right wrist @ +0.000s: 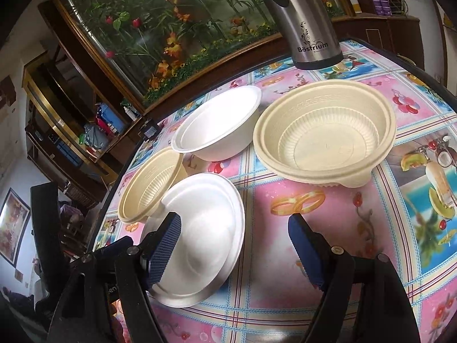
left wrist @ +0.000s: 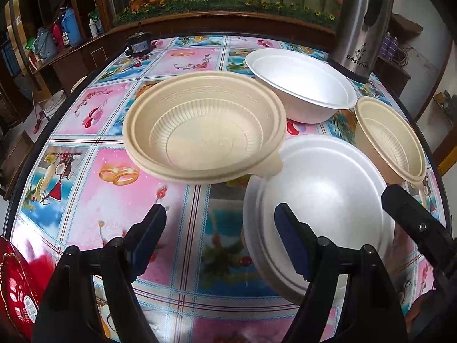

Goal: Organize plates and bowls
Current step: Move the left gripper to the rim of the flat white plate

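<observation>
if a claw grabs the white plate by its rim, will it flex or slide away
The white plate looks like thin foam, so it is probably very light and may skate on the glossy tablecloth if nudged. Its thin rim would likely bend or dent under a hard pinch. It lies upside down, dome up, so it should not tip.

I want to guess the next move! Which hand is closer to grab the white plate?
Probably the right gripper: one of its open fingers already sits over the white plate. The left gripper is open too, aimed more beside the plate.
</observation>
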The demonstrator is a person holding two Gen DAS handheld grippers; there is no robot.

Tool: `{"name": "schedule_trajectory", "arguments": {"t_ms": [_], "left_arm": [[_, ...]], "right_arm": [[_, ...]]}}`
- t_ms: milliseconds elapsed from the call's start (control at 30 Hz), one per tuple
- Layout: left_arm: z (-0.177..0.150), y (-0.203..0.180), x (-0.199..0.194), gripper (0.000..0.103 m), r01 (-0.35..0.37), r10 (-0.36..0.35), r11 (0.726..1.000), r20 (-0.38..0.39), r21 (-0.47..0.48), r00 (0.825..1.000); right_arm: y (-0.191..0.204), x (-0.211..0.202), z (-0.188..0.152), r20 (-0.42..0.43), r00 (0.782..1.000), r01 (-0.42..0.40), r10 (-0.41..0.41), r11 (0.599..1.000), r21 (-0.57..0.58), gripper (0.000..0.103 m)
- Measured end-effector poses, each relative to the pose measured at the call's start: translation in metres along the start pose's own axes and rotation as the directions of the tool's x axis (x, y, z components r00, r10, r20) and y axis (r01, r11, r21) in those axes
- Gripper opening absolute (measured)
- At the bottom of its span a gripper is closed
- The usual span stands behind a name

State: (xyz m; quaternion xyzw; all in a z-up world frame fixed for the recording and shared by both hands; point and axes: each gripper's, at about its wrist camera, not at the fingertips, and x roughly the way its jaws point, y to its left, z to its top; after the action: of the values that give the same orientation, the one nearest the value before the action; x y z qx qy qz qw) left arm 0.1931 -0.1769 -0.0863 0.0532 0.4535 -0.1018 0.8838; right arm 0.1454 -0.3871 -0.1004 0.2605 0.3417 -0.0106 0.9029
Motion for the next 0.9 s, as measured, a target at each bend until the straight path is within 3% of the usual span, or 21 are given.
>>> {"name": "schedule_trajectory", "arguments": {"t_ms": [900], "left_arm": [[0.0002, -0.0012, 0.003, 0.079, 0.004, -0.004, 1.0, -0.011, 0.001, 1.0]], "right_arm": [[0.001, -0.0014, 0.0002, -0.02, 1.0, -0.021, 0.021, 1.0, 0.016, 0.08]]}}
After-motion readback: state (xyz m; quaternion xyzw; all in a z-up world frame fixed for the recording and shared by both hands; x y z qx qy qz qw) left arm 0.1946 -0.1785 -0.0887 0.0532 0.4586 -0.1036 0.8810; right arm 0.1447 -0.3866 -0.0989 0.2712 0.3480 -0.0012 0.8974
